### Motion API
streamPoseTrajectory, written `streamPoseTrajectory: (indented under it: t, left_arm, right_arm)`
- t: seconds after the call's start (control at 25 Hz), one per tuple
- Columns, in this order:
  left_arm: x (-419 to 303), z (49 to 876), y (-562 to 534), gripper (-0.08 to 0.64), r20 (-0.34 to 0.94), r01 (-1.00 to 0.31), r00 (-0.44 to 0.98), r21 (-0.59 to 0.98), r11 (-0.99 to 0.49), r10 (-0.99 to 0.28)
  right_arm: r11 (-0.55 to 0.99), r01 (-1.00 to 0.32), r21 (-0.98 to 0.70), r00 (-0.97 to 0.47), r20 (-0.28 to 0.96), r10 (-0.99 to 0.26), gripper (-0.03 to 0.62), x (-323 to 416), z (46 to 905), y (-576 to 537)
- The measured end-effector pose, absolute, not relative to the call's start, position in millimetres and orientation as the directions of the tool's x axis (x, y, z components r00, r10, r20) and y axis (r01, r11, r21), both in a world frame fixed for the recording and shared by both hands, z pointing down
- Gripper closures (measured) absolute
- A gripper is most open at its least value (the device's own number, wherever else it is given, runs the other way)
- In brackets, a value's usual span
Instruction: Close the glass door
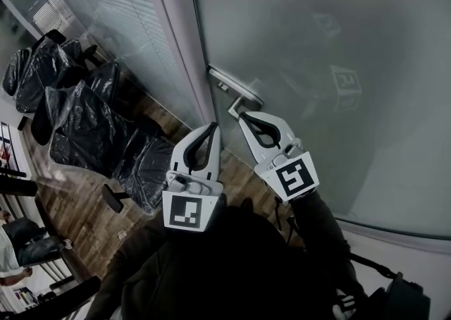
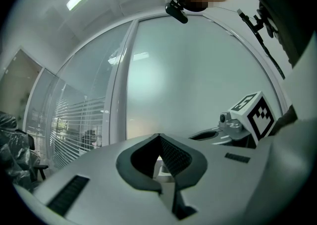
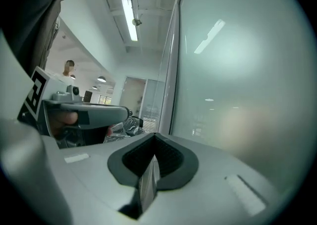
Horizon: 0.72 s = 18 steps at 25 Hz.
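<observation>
The frosted glass door [image 1: 338,44] fills the right of the head view, with a metal lever handle [image 1: 239,91] at its left edge. My right gripper [image 1: 244,117] has its tips at the lever's end. In the right gripper view it [image 3: 154,142] is shut on a strip of the metal handle [image 3: 147,184], with the door [image 3: 237,70] beside it. My left gripper [image 1: 213,127] is shut and holds nothing, just left of the right one by the grey door post [image 1: 176,37]. In the left gripper view its jaws [image 2: 158,137] point at the door [image 2: 198,80].
Several chairs wrapped in black plastic [image 1: 84,114] stand on the wooden floor [image 1: 77,206] to the left. A glass partition with blinds [image 1: 106,1] runs behind them. A seated person [image 1: 10,248] is at the lower left edge.
</observation>
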<state>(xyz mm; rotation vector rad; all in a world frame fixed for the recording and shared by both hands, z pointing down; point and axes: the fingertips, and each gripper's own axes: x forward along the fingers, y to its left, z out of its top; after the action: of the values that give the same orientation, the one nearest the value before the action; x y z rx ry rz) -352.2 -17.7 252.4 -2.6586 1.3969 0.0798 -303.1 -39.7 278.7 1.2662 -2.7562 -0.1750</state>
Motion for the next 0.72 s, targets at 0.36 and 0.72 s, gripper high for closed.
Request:
streamPoseTrajectory:
  t: [0.36, 0.72]
  left_arm:
    - [-345, 257, -20, 0.563, -0.102, -0.818, 0.574, -0.093, -0.567, -0.812]
    - [-335, 255, -18, 0.563, -0.106, -0.807, 0.590, -0.094, -0.583, -0.800]
  right_arm:
    - [0.633, -0.774, 0.010, -0.633, -0.001, -0.774, 0.591, -297, 265, -28]
    - [0.618, -0.786, 0.016, -0.618, -0.018, -0.786, 0.591, -289, 257, -25]
